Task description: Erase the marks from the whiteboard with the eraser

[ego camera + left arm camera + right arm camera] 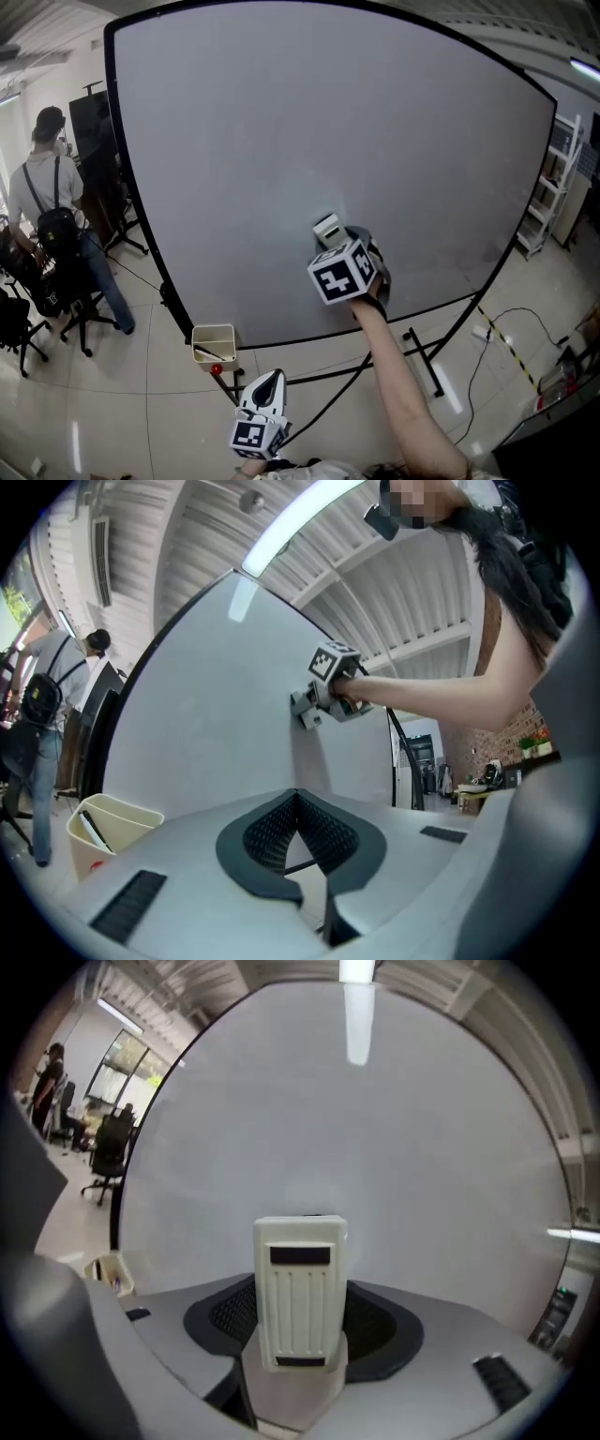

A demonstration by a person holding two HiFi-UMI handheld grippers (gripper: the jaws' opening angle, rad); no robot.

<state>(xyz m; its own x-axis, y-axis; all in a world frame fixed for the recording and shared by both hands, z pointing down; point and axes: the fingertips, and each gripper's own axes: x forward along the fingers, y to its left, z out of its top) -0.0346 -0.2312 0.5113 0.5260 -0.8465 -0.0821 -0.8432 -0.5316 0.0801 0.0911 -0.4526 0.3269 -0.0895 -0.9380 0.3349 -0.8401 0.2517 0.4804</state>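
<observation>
Far left: person with backpack (pixel 49 202) stands by office chairs (pixel 80 309), back to the camera. Cream bin (pixel 214 342) hangs at the lower left edge of the whiteboard (pixel 281 122), with something thin and stick-like inside it; can't tell what.

Left gripper (pixel 271 380) is low, below the board's bottom edge and well apart from it. Its jaws are clenched tip to tip with nothing between them.

Board is upright on a black stand and fills most of the head view.

Eraser (pixel 327 227) is cream with a ribbed back, at lower centre of the board, face against the surface. Right gripper (pixel 343 240) is clamped on the eraser, one jaw on each side, arm stretched out to it.

Far right: white shelving (pixel 553 183), cable (pixel 511 323) on the floor.
</observation>
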